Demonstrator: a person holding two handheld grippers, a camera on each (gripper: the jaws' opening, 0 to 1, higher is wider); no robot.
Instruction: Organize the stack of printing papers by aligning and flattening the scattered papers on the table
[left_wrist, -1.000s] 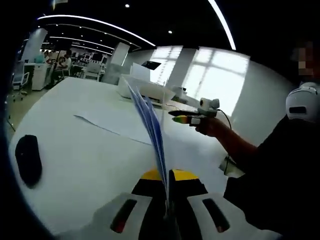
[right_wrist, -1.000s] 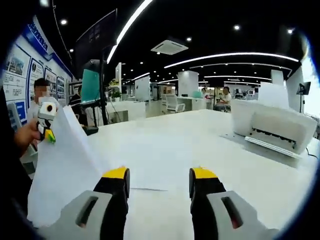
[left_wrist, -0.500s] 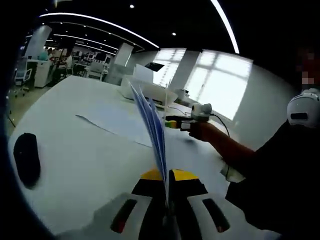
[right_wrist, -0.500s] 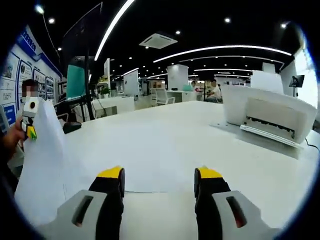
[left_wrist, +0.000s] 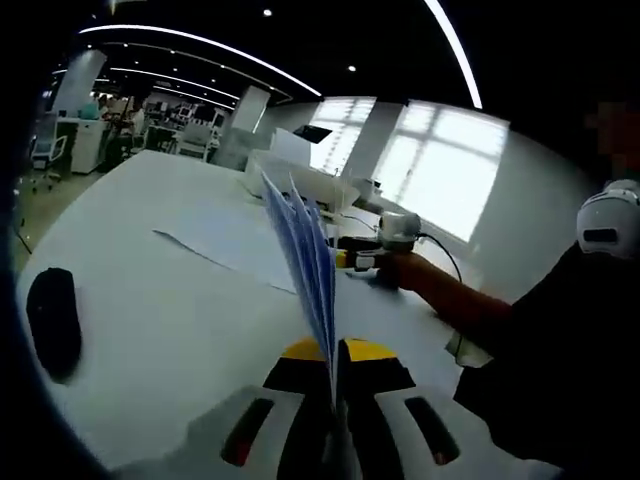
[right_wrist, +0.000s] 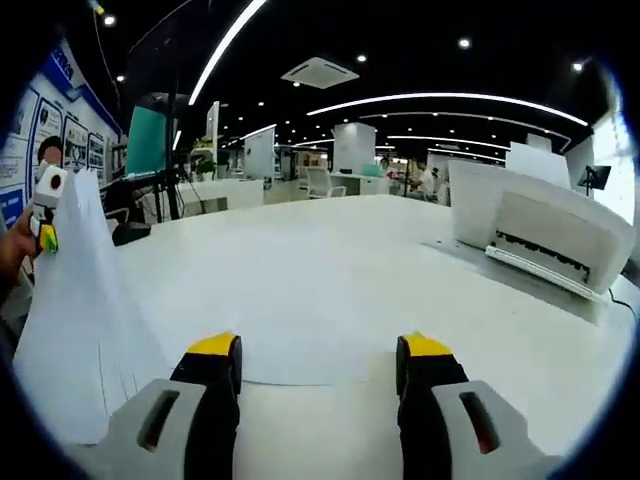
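My left gripper (left_wrist: 334, 352) is shut on a sheaf of white printing papers (left_wrist: 306, 262), held upright on edge above the white table (left_wrist: 150, 330); the sheets fan apart slightly at the top. In the right gripper view the same sheaf (right_wrist: 72, 310) stands at the left, with the left gripper (right_wrist: 40, 228) at its upper edge. My right gripper (right_wrist: 320, 358) is open with nothing between its fingers, low over the table. In the left gripper view the right gripper (left_wrist: 350, 261) is just right of the sheaf, in a hand. A single sheet (right_wrist: 300, 340) lies flat ahead of it, the flat sheet (left_wrist: 225, 248).
A white printer (right_wrist: 545, 232) stands on the table at the right, the printer (left_wrist: 290, 178) beyond the sheaf. A black mouse (left_wrist: 50, 322) lies near the table's left edge. The person's dark sleeve (left_wrist: 550, 360) is at the right. Desks and chairs stand far behind.
The right gripper has moved down and in towards the sheaf. The sheaf's top sheets have spread a little. The left gripper stays shut on the papers.
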